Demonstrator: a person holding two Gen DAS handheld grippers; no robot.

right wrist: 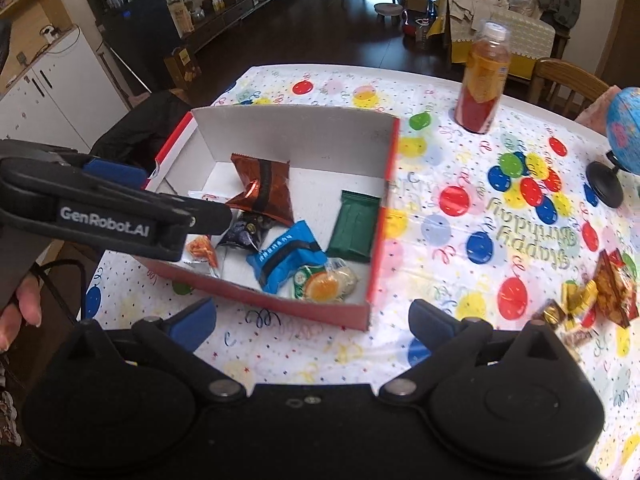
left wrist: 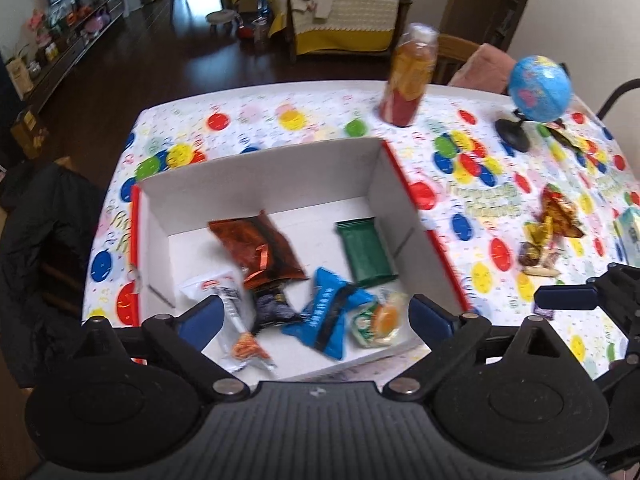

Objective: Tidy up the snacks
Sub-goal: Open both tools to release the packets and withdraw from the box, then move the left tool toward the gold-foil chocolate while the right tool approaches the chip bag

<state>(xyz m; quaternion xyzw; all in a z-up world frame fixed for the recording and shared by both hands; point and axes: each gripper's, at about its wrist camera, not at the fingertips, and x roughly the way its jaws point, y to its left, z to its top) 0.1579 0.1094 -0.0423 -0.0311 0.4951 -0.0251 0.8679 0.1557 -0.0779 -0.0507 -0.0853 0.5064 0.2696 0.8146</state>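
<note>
A red-sided cardboard box (left wrist: 264, 168) (right wrist: 304, 128) with white inner walls stands on the table and holds several snack packets: a brown one (left wrist: 256, 244) (right wrist: 266, 188), a green one (left wrist: 366, 250) (right wrist: 354, 224), a blue one (left wrist: 328, 316) (right wrist: 286, 258), a white one (left wrist: 224, 292) and an orange-and-green one (left wrist: 378, 318) (right wrist: 326, 284). My left gripper (left wrist: 314, 316) is open and empty above the box's near end; it also shows in the right wrist view (right wrist: 120, 200). My right gripper (right wrist: 312, 324) is open and empty in front of the box. More loose snacks (left wrist: 548, 232) (right wrist: 592, 300) lie to the right.
The table has a balloon-print cloth (right wrist: 460, 208). A juice bottle (left wrist: 408, 76) (right wrist: 482, 80) stands at the far side. A small globe (left wrist: 538, 92) (right wrist: 624, 136) on a black stand is at the far right. A dark jacket (left wrist: 44, 240) hangs at the left.
</note>
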